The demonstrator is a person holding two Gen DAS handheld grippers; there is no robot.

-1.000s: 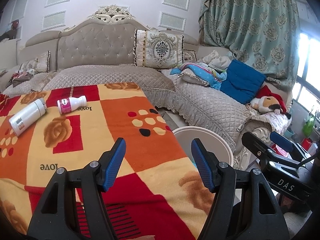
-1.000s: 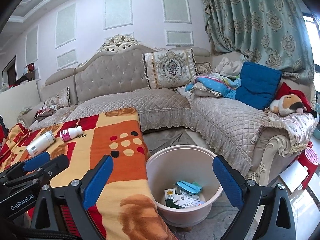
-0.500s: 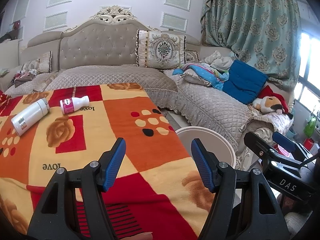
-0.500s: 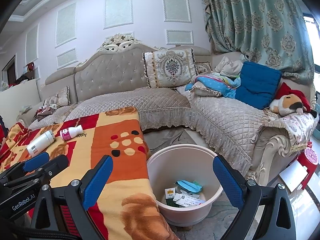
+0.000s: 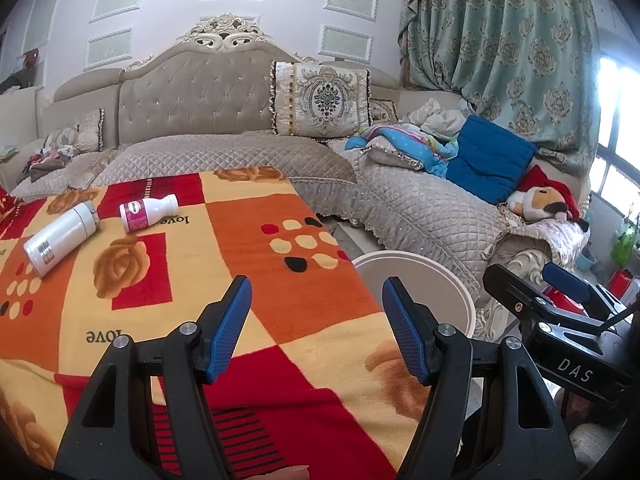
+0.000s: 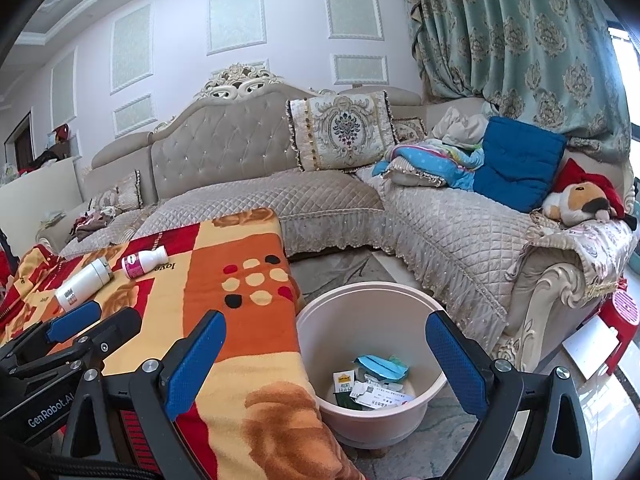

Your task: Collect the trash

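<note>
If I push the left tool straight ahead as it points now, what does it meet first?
Probably the blanket on the table: the left tool hangs open over it, aimed at a bare patch. The bottles lie well off to the left, the bin to the right. Depth is hard to judge.

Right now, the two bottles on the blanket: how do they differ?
The white bottle is larger, plain white with a small grey label near its base; the pink-labelled bottle is smaller, with a wide magenta label. The white bottle has a broad cap; the pink-labelled bottle narrows to a slim neck. Both lie on their sides on the blanket, caps pointing right, untouched by either hand-held gripper.
</note>
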